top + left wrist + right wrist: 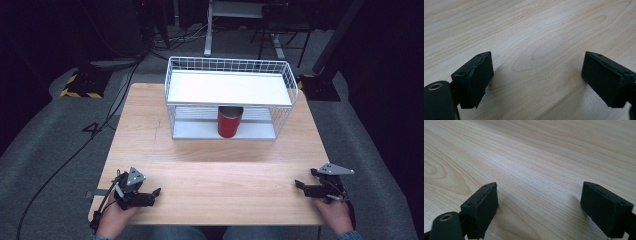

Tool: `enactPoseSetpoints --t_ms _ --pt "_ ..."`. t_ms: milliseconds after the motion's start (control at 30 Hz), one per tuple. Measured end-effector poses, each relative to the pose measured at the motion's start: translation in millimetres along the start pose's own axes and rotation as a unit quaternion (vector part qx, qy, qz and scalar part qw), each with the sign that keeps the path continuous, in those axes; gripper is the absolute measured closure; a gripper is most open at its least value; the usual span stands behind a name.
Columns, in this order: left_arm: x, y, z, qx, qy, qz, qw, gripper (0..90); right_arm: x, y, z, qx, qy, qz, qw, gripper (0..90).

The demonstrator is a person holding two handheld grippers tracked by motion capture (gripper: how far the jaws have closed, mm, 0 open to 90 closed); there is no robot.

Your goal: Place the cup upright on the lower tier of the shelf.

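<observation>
A red can stands upright on the lower shelf of a white wire rack at the back of the wooden table. My left gripper rests on the table near its front left corner, held by a hand, jaws pointing right. In the left gripper view the left gripper is open over bare wood. My right gripper rests near the front right corner, jaws pointing left. The right gripper view shows the right gripper open, with nothing between its jaws.
The rack has a flat white top shelf with a wire rim. Around the table the floor is grey carpet with cables at the left. Chair and desk legs stand behind the rack.
</observation>
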State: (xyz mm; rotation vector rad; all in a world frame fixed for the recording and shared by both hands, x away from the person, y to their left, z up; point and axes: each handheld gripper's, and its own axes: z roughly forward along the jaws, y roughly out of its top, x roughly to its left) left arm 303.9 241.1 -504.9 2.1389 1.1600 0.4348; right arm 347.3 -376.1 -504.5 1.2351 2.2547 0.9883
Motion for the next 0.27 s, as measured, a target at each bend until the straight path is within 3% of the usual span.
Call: enactPoseSetpoints --t_ms 200,267 --pt "0.7 0.6 0.9 0.0 0.003 -0.001 1.0 9.9 0.1 0.0 -0.1 0.0 0.0 0.0 1.0 14.7" --pt "-1.7 1.6 2.0 0.002 0.007 -0.013 0.9999 9.1 0.0 0.1 -0.1 0.001 0.0 0.0 1.0 14.7"
